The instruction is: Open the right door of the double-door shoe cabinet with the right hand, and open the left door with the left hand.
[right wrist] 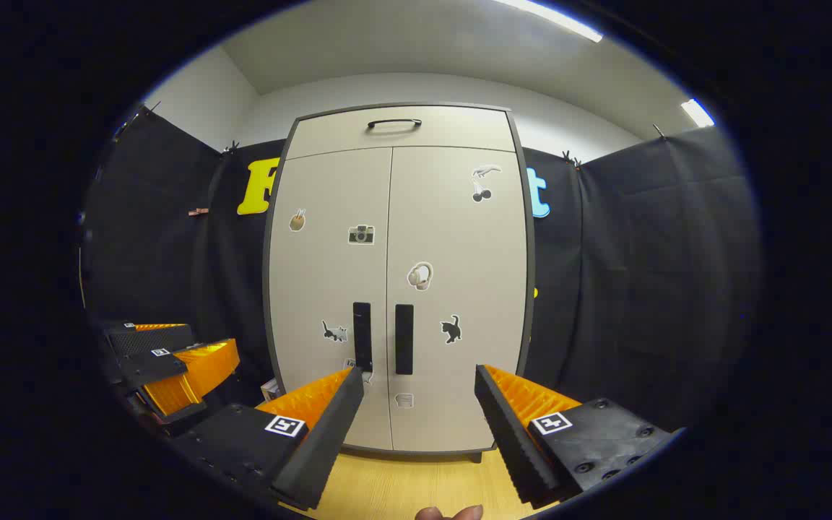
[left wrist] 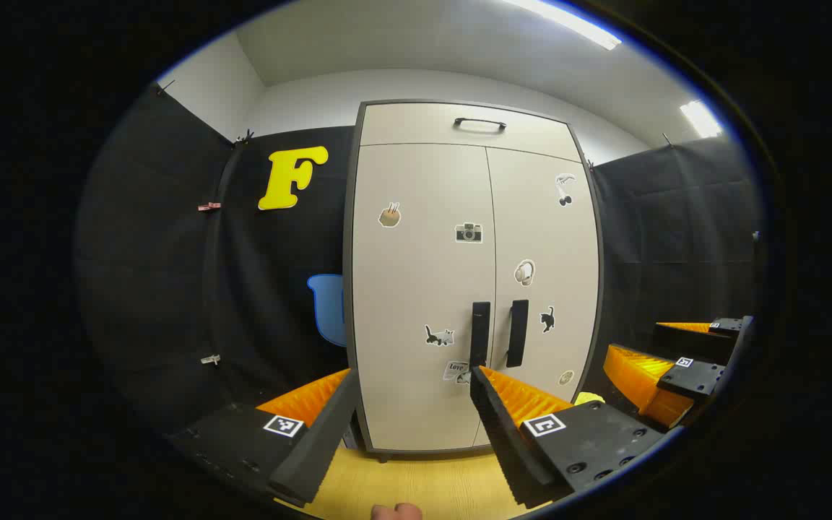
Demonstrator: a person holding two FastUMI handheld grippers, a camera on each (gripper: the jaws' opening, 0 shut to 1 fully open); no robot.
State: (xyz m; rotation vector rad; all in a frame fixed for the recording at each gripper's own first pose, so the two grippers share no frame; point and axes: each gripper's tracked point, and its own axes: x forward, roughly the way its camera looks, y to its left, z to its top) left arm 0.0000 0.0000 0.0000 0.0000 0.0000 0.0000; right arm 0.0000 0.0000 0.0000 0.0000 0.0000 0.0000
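A beige double-door shoe cabinet stands ahead with both doors shut and stickers on them. The left door's black handle and the right door's black handle hang side by side at the middle seam. My left gripper is open, short of the cabinet, its right fingertip lined up under the left handle. My right gripper is open too, in front of the lower doors, with nothing between its fingers. The right gripper also appears at the right of the left gripper view, and the left gripper at the left of the right gripper view.
A top drawer with a black handle sits above the doors. The cabinet stands on a light wooden floor. Black cloth walls close in on both sides. A fingertip of the holding hand shows at the bottom edge.
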